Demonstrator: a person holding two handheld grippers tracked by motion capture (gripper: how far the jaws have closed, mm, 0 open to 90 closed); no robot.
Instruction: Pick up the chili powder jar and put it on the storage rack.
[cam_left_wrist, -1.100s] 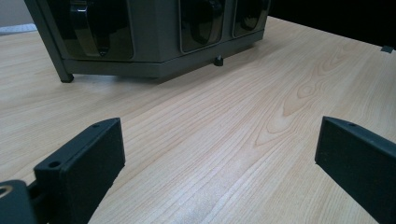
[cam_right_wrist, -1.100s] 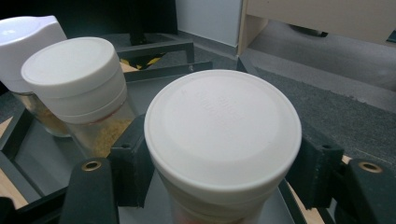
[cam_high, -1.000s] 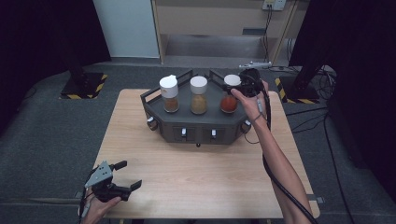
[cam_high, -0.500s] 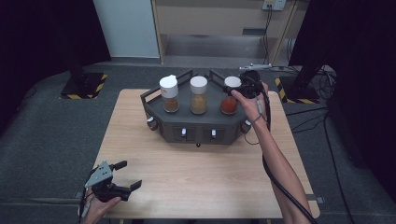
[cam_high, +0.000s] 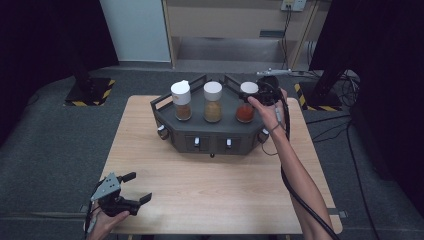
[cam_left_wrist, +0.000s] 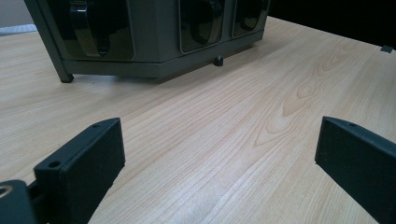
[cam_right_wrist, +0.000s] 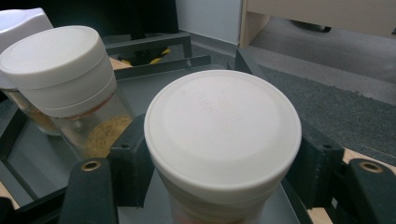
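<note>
the red spice jar stands at the right end of a row of three on top of a dark rack at the far side of the wooden surface. going left to right in the high view: the left gripper hovers low at the near left corner of the surface, well apart from the rack; then come the jar with brown spice, the jar with yellow spice, the red one, and the right gripper on it.

the left gripper view shows its jaws wide apart with bare wood between them, and the rack's dark front windows, which the high view does not give. the right gripper view shows the jaws clamped on the red jar just under its white lid, one on each side, with the yellow jar just beside it.
</note>
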